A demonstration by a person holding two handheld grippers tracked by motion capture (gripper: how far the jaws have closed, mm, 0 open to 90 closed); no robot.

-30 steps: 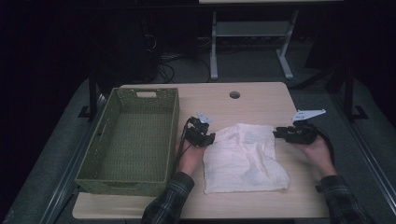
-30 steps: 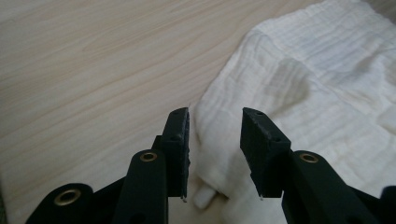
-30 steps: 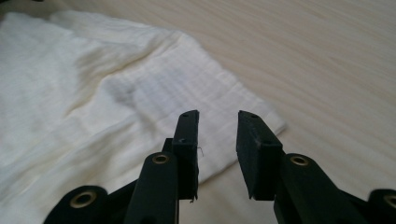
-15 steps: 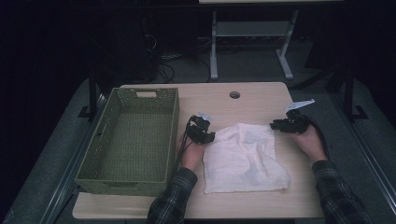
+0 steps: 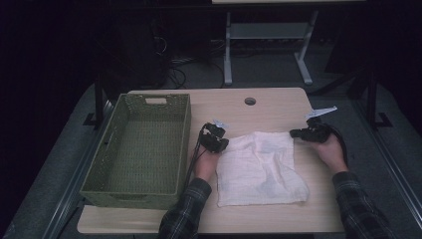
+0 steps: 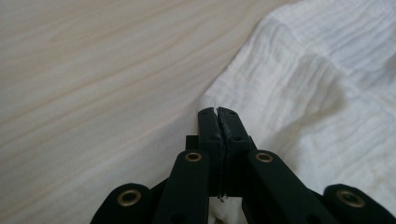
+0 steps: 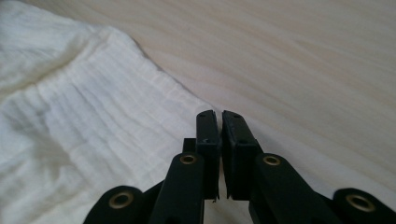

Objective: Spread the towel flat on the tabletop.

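Cloth: crumpled white gauze cloth (image 5: 260,168) lying near the pale wooden desk's (image 5: 268,107) front edge.
Left claw (image 6: 218,113): clenching the cloth's far left corner.
Right claw (image 7: 219,116): nearly closed, gripping nothing, hovering beside the far right corner.

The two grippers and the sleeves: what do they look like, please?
Both the left gripper and the right gripper are black, each with two flat jaws on arms with brass-coloured rivets. Each carries a pale grey three-cornered plate on top, and a black cable trails from each. The sleeves are dark plaid.
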